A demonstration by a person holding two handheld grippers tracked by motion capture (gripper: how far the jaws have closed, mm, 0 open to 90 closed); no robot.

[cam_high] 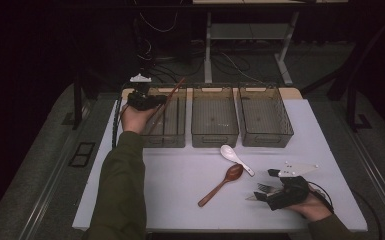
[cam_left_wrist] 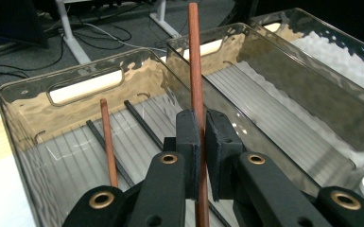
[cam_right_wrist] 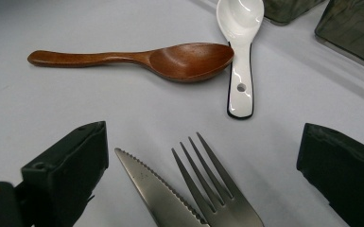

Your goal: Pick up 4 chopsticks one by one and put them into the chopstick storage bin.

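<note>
Slim brown wooden chopstick clamped upright between the left gripper jaws, above the ribbed smoky bin.

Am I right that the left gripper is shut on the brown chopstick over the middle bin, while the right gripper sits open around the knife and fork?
Not quite: the left gripper is shut on the brown chopstick over the left bin, not the middle one, as the high view shows. The rest holds: the right gripper sits open around the knife and fork.
</note>
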